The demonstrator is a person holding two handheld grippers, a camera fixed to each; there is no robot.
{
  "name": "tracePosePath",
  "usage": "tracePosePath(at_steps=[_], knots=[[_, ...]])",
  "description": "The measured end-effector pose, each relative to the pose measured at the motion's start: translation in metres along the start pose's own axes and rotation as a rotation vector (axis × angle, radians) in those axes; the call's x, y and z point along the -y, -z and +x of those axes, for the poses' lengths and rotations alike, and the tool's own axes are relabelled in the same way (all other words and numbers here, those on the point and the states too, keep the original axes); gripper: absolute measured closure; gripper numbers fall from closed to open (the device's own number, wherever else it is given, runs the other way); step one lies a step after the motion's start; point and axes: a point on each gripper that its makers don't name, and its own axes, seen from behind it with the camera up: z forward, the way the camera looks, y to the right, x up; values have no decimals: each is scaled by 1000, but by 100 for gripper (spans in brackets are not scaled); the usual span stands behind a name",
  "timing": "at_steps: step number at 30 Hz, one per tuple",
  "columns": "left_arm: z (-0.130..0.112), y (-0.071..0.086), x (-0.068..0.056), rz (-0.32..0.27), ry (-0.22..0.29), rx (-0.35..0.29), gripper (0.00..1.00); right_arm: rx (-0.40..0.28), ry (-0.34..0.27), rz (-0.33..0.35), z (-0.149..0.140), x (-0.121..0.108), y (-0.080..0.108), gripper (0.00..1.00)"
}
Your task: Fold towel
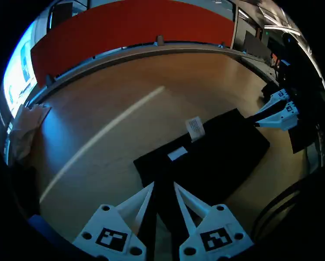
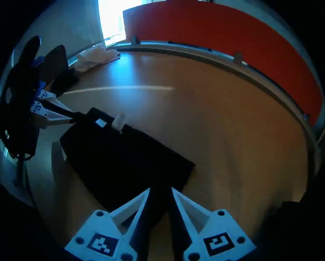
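On the wooden table (image 1: 119,100), a black towel (image 1: 214,156) lies spread, with a white tag (image 1: 195,128) standing at its far edge. The left gripper (image 1: 164,188) has its fingers drawn close, clamped on the towel's near edge. The right gripper (image 2: 160,191) is likewise closed on the cloth at the opposite end. Behind the table runs a red partition (image 1: 132,26). Near the table's far edge sits a pale heap (image 2: 95,56), possibly crumpled cloth; it is too blurred to confirm.

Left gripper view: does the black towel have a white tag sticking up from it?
Yes, a white tag stands up at the edge of the black towel on the table.
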Motion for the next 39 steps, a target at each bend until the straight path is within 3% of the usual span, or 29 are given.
tracePosePath(at_steps=[8,14,18,29,33,36,39], knots=[[5,-6,9,34,-14,-8,71,-17,-10,-62,2,-14,-8,62],[7,-7,15,57,-22,-12,61,-24,1,-105,4,-24,-10,42],[9,-5,20,73,-25,-21,42,-29,3,-117,6,-27,-9,34],[12,3,42,129,-11,-37,27,-64,-8,-171,14,-43,-5,14],[14,5,47,143,1,-46,19,-73,-7,-182,17,-46,-2,2],[15,7,47,140,11,-53,8,-81,-6,-187,19,-47,1,0],[14,9,47,135,22,-57,6,-87,-3,-189,20,-47,4,0]])
